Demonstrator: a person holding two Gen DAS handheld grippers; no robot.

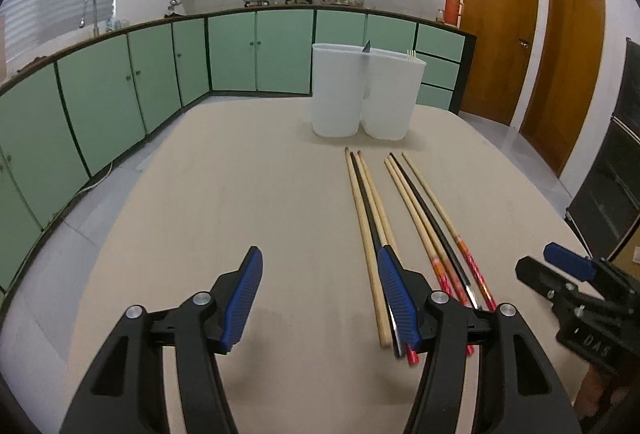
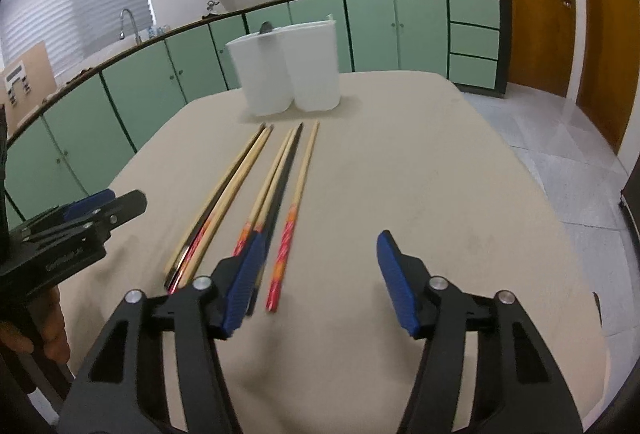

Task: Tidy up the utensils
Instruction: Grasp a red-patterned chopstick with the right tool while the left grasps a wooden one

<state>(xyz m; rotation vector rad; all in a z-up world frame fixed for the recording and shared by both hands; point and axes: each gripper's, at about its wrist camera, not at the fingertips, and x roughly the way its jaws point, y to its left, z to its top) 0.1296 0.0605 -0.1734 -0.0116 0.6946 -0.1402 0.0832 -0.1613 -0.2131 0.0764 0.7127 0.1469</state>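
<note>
Several chopsticks [image 1: 372, 210] lie lengthwise on the beige table [image 1: 224, 202], in two loose bundles: pale wooden ones, black ones and ones with red-orange patterned ends [image 2: 282, 254]. Two white plastic holders [image 1: 366, 94] stand side by side beyond their tips, with a dark utensil tip and a white fork poking out. My left gripper [image 1: 320, 300] is open over bare table, its right finger [image 1: 396, 298] above the left bundle's near ends. My right gripper [image 2: 320, 282] is open too, with one patterned chopstick lying between its fingers, untouched. Each gripper shows at the edge of the other's view.
Green kitchen cabinets [image 1: 132, 82] with a counter, a sink tap [image 1: 90, 10] and pots run behind the table. Wooden doors [image 1: 500, 30] stand at the right, over a tiled floor [image 2: 560, 154]. A hand [image 2: 24, 334] holds the left gripper's handle.
</note>
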